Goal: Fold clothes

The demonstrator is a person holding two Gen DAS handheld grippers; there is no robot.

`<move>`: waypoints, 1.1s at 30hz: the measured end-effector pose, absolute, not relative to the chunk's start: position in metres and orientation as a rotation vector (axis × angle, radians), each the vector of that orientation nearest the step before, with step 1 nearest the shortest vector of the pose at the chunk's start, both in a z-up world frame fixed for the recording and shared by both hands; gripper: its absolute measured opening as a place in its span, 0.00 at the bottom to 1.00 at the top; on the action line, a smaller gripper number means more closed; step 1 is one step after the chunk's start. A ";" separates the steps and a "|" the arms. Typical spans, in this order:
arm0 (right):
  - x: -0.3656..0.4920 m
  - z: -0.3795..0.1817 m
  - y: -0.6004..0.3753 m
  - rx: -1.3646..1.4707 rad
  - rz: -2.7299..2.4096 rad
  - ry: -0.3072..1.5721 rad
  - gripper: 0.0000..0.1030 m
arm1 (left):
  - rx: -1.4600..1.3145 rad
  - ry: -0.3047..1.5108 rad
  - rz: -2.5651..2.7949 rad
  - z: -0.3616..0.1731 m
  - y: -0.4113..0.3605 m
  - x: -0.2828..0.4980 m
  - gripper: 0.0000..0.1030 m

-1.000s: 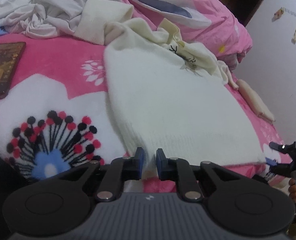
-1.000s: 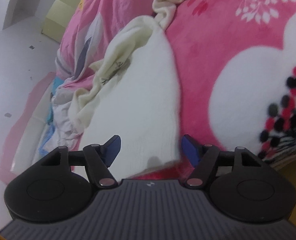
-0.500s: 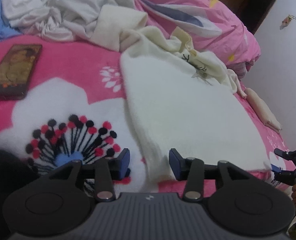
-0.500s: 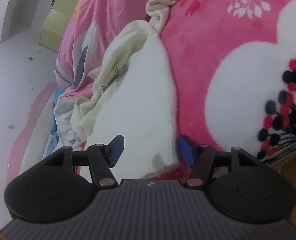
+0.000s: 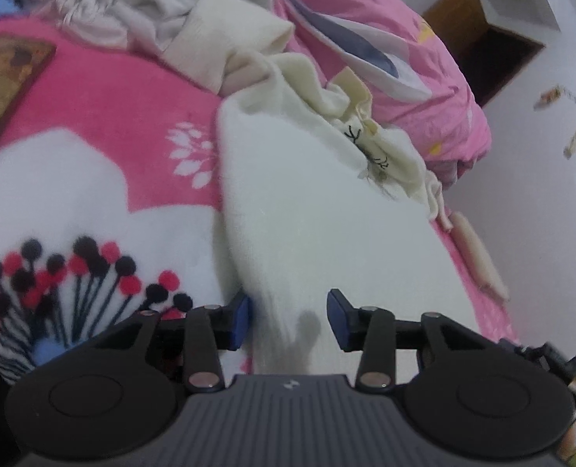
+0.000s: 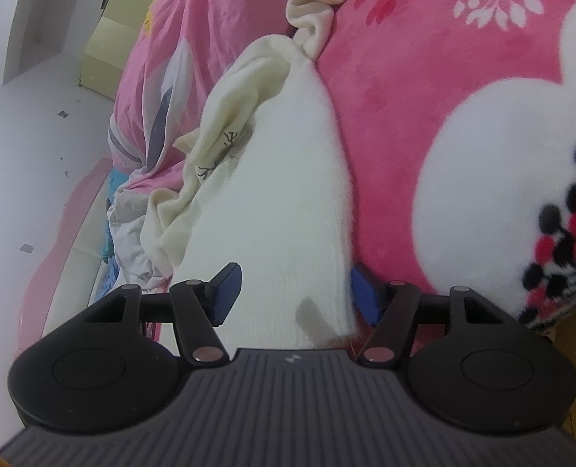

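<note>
A fluffy white sweater (image 5: 319, 225) lies spread flat on the bed, over a pink blanket (image 5: 105, 105) printed with white hearts and red-and-black dots. Its near hem reaches the bed's edge, and its creamy lining or collar (image 5: 365, 132) bunches up at the far end, towards a heap of other laundry (image 5: 105, 0).

The left tool (image 5: 288, 321) sits at the hem's left corner. Its jaws have just been narrowing a little after opening, and they stand partly apart with the corner between them; the left pad looks to be against the fabric's edge, the right one clear of it, so nothing is gripped yet. The right tool (image 6: 295, 295) straddles the hem's other corner, jaws fairly wide, cloth between them but unpinched.

This knit looks soft, thick and light. It should drape and sag rather than hold any shape, and the fuzzy pile may slip from a shallow pinch. I'd say the two hem corners are the sensible places to bite, deep enough to catch both layers, before carrying the hem up towards the collar.
</note>
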State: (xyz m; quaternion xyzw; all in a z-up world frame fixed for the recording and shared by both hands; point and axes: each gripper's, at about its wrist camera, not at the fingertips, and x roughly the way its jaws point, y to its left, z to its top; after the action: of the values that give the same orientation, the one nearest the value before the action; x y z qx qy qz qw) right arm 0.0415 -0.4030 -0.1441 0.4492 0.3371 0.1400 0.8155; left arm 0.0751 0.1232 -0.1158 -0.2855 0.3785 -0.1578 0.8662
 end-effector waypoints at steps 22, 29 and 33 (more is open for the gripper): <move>0.046 -0.150 -0.387 0.946 0.397 0.786 0.35 | -0.541 0.848 -0.398 -0.122 0.112 0.057 0.16; 0.038 -0.147 -0.374 0.892 0.382 0.769 0.04 | -0.443 0.819 -0.364 -0.112 0.100 0.050 0.10; 0.028 -0.131 -0.370 0.844 0.362 0.704 0.03 | -0.415 0.747 -0.355 -0.096 0.099 0.036 0.09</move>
State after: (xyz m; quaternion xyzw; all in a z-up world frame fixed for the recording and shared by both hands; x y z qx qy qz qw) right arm 0.0275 -0.3696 -0.1309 0.3988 0.3327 0.1709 0.8373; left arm 0.0358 0.0995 -0.0962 -0.2004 0.3604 -0.1714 0.8948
